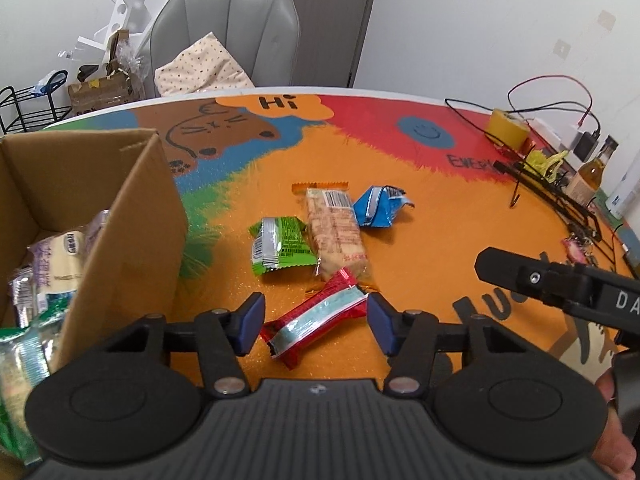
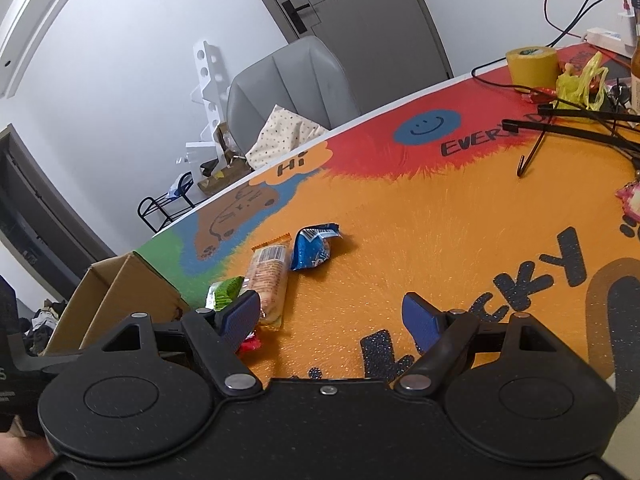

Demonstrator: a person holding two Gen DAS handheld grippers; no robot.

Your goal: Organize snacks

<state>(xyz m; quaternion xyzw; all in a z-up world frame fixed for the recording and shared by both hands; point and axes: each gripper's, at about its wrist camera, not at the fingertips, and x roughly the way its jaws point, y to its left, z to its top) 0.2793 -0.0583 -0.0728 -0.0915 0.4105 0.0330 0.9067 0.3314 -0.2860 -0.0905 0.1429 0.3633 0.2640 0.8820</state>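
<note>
My left gripper (image 1: pixel 316 322) is open, its blue pads on either side of a red snack packet (image 1: pixel 314 322) lying on the orange table. Beyond it lie a green packet (image 1: pixel 280 246), a long orange-wrapped cracker bar (image 1: pixel 336 232) and a blue packet (image 1: pixel 378 206). A cardboard box (image 1: pixel 132 216) at the left holds several snack packets. My right gripper (image 2: pixel 332 316) is open and empty above the table; the bar (image 2: pixel 270 276), blue packet (image 2: pixel 314 246), green packet (image 2: pixel 224 292) and red packet (image 2: pixel 250 345) lie near its left finger.
A yellow tape roll (image 1: pixel 508 128), cables, black wire hangers (image 1: pixel 552 196) and a bottle (image 1: pixel 592 172) crowd the table's far right. A grey chair (image 1: pixel 228 36) with a cushion stands behind the table. The right gripper's body (image 1: pixel 560 284) reaches in from the right.
</note>
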